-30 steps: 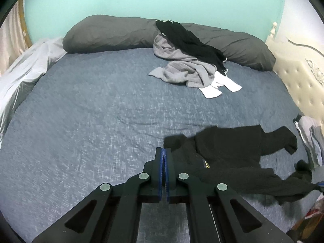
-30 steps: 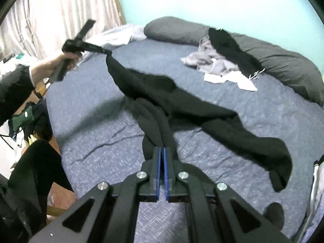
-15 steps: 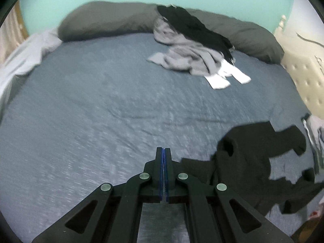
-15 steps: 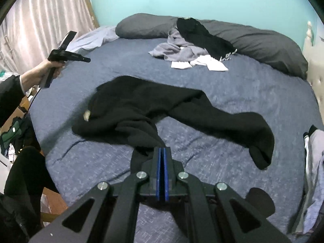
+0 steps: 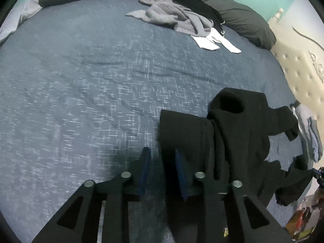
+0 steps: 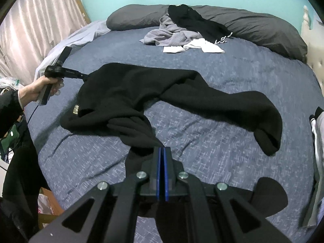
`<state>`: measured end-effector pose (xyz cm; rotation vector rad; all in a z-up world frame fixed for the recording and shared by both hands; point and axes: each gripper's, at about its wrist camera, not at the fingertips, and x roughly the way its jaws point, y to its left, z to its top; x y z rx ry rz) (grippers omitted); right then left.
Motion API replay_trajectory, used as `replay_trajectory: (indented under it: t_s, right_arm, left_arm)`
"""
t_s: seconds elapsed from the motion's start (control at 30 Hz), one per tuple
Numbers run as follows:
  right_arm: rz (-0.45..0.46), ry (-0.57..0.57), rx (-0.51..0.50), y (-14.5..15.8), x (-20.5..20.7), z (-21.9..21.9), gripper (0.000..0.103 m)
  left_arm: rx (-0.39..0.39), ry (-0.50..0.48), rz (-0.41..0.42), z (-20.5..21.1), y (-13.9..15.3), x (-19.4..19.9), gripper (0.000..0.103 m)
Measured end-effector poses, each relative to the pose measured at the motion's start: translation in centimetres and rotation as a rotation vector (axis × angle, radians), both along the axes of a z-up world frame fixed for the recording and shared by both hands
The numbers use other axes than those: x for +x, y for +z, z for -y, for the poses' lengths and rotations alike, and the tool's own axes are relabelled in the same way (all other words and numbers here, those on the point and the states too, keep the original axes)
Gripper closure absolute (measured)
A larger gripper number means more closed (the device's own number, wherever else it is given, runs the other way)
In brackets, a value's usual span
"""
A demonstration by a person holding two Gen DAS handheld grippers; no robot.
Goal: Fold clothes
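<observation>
A black fleece garment [image 6: 141, 93] lies spread on the blue bed sheet [image 6: 232, 77], one long cuffed limb [image 6: 265, 137] reaching right. My right gripper [image 6: 162, 148] is shut on a bunched edge of it at the near side. In the left wrist view my left gripper [image 5: 161, 151] sits low over the sheet. Its jaws are opening, and a corner of the black garment [image 5: 182, 129] runs between the blue pads without being pressed. From the right wrist view, the left gripper [image 6: 86, 76] points at the garment's far left corner, held by a hand [image 6: 38, 89].
A heap of grey, black and white clothes [image 6: 178, 32] lies at the back against dark grey pillows [image 6: 253, 26]. More clothes [image 6: 318, 133] sit at the bed's right edge. A cream tufted headboard [image 5: 299, 77] is on the right, a pink curtain [image 6: 36, 24] on the left.
Both grippers came down toward the bed. The black garment went from hanging stretched between them to lying on the sheet. The left jaws, shut before, have parted.
</observation>
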<state>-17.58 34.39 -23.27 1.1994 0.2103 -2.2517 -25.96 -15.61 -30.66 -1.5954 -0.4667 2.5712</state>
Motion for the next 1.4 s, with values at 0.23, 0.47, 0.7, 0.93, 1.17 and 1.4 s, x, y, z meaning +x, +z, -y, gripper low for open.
replay_trajectory:
  t_s: [0.23, 0.47, 0.7, 0.93, 1.17, 1.4]
  right_arm:
    - [0.018, -0.011, -0.001, -1.3, -0.6, -0.2, 0.1]
    - [0.031, -0.016, -0.002, -2.0, -1.5, -0.2, 0.1]
    - [0.044, -0.032, -0.003, -2.7, -1.7, -0.5, 0.1]
    - [0.046, -0.037, -0.008, -2.8, -1.5, -0.6, 0.1]
    - [0.048, -0.043, -0.026, -2.8, -1.5, -0.5, 0.1]
    - [0.058, -0.043, -0.029, -3.1, -1.5, -0.3, 0.1]
  left_arm:
    - [0.06, 0.01, -0.053, 0.6, -0.6, -1.7, 0.052]
    - [0.097, -0.043, -0.058, -0.4, -1.3, -2.7, 0.076]
    - [0.059, -0.093, -0.093, -2.0, 0.3, -2.5, 0.103]
    - [0.041, -0.083, -0.155, -1.7, 4.5, -2.9, 0.103]
    - [0.015, -0.064, -0.091, -1.1, 3.4, -2.8, 0.092]
    - [0.045, -0.017, -0.054, -0.5, 0.0, -2.8, 0.047]
